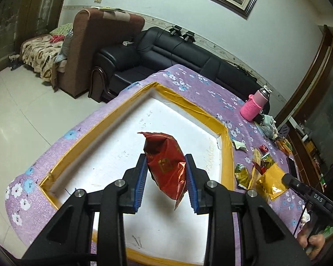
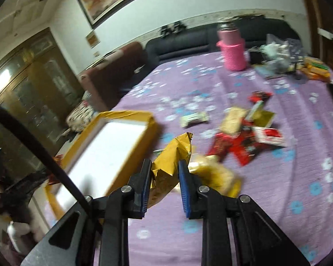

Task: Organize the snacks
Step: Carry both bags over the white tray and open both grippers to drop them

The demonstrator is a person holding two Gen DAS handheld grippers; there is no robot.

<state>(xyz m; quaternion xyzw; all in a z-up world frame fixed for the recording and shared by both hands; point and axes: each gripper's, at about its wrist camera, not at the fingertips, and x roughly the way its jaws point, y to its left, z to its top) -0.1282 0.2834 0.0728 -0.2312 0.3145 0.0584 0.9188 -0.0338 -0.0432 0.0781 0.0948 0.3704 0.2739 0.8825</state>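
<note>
My left gripper [image 1: 166, 161] is shut on a dark red foil snack packet [image 1: 164, 164] and holds it above the white floor of a shallow tray with a yellow taped rim [image 1: 188, 104]. My right gripper [image 2: 164, 166] is shut on a gold foil snack packet [image 2: 171, 161] and holds it above the purple floral cloth [image 2: 277, 188], just right of the tray [image 2: 122, 115]. A second yellow packet [image 2: 213, 175] lies under it. A heap of red, gold and beige snack packets [image 2: 244, 137] lies further back; it also shows in the left wrist view [image 1: 262, 168].
A pink sleeved bottle [image 2: 233, 48] stands at the table's far side, with plastic bags [image 2: 277, 55] and boxes beside it. A small white-green packet [image 2: 194, 118] lies alone near the tray. A black sofa [image 1: 166, 53] and a brown armchair [image 1: 93, 51] stand beyond the table.
</note>
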